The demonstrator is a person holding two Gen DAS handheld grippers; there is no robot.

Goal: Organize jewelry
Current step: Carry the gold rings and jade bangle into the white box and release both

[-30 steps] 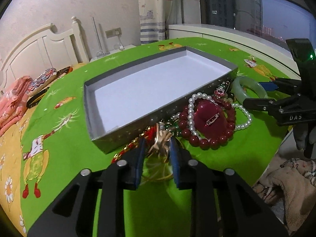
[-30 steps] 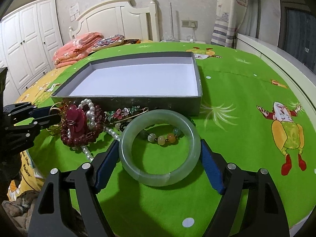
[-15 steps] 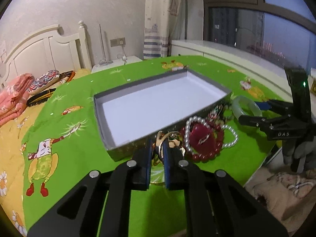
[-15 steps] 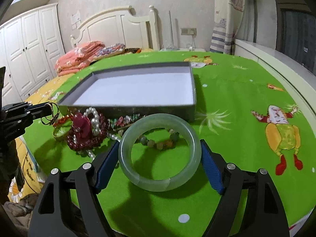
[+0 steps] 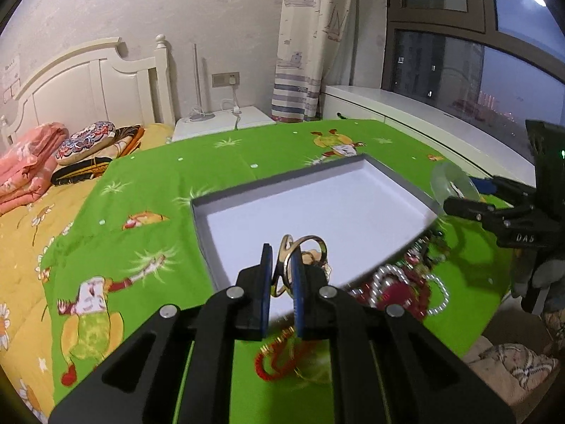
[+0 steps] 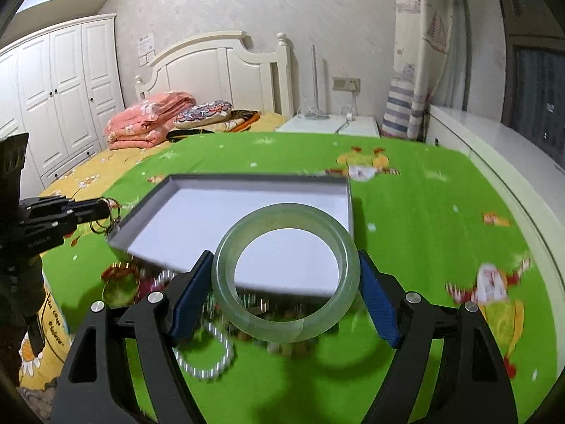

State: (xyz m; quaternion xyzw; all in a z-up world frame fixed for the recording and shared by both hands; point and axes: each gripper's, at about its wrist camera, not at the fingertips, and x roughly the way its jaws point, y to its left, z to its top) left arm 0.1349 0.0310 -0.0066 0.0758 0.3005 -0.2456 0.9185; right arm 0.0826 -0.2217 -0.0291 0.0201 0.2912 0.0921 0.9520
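My left gripper (image 5: 282, 275) is shut on gold rings (image 5: 300, 247) and holds them in the air at the near edge of the grey box with a white floor (image 5: 317, 212). My right gripper (image 6: 282, 282) is shut on a pale green jade bangle (image 6: 286, 275) and holds it flat in the air above the box's near rim (image 6: 247, 194). The rest of the jewelry, a pearl string (image 5: 438, 293) and dark red beads (image 5: 399, 289), lies on the green cloth by the box. A red cord piece (image 5: 279, 357) lies under my left gripper.
The box sits on a green cartoon-print cloth (image 6: 441, 212) over a table. A bed with a yellow sheet, pink folded blanket (image 6: 152, 116) and pillow stands behind. A white nightstand (image 5: 226, 123) and windowsill cabinet (image 5: 423, 116) lie beyond the table.
Both grippers have risen from the cloth. The left closed on the gold rings and lifted them out of the pile; the right lifted the jade bangle up toward the box.
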